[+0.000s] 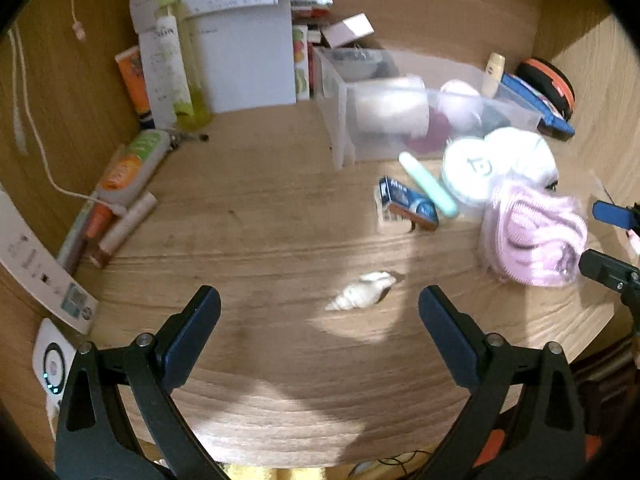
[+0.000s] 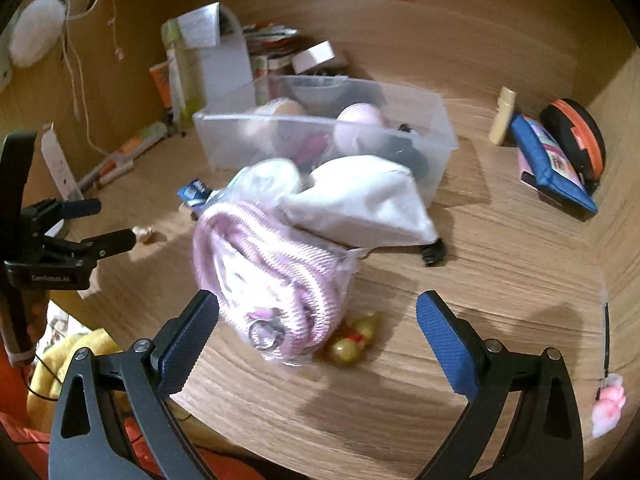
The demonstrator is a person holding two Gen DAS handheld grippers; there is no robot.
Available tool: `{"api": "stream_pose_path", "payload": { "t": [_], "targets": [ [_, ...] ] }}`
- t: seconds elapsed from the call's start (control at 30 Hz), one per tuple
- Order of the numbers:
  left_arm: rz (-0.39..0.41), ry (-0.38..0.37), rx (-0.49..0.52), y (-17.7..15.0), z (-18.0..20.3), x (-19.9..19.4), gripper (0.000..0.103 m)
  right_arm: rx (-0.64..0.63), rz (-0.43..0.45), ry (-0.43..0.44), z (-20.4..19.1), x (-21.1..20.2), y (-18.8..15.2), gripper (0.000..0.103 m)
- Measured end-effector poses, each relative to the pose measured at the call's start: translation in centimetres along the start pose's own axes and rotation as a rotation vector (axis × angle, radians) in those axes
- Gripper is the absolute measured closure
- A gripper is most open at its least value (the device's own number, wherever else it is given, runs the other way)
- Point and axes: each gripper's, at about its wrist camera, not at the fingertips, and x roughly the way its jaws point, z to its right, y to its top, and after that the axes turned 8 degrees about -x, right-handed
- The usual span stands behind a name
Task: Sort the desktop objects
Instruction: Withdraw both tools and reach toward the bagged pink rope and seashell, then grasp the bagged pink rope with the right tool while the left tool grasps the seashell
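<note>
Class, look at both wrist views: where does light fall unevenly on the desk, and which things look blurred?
Left wrist view: a bright patch lights the seashell while the wooden desk around it lies in shadow; the green tube is smeared. Right wrist view: the pink knitted bundle and clear bin look soft, and straight edges bow from the fisheye.

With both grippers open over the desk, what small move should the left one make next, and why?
Probably ease the open left gripper forward and down around the small white spiral seashell. It lies alone on the wooden desk just ahead of the jaws, while the clear plastic bin waits behind.
</note>
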Motion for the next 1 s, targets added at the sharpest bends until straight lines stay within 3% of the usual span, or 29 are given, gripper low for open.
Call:
{"api": "stream_pose_path", "payload": {
  "t": [0.17, 0.3, 0.47, 0.63, 0.83, 1.0],
  "targets": [
    [0.003, -0.028, 0.021, -0.3, 0.3, 0.5, 0.004, -0.038, -0.025, -0.002, -1.0, 1.0, 0.3, 0.004],
    [-0.007, -0.04, 0.038, -0.4, 0.4, 0.8, 0.022, -0.049, -0.048, 0.015, -1.4, 2.1, 0.6, 0.004],
    [-0.006, -0.046, 0.032, -0.5, 0.2, 1.1, 0.029, -0.074, -0.091, 0.043, -2.3, 3.7, 1.2, 0.004],
    [0.019, -0.053, 0.037, -0.5, 0.2, 0.9, 0.048, -0.119, -0.117, 0.05, -3.4, 4.8, 1.7, 0.004],
    [0.043, -0.058, 0.04, -0.5, -0.1, 0.8, 0.068, -0.126, -0.097, 0.056, -3.6, 5.3, 1.9, 0.005],
    [0.049, -0.055, 0.034, -0.4, -0.3, 0.8, 0.082, -0.104, -0.067, 0.078, -3.1, 4.9, 1.6, 0.013]
  ]
}}
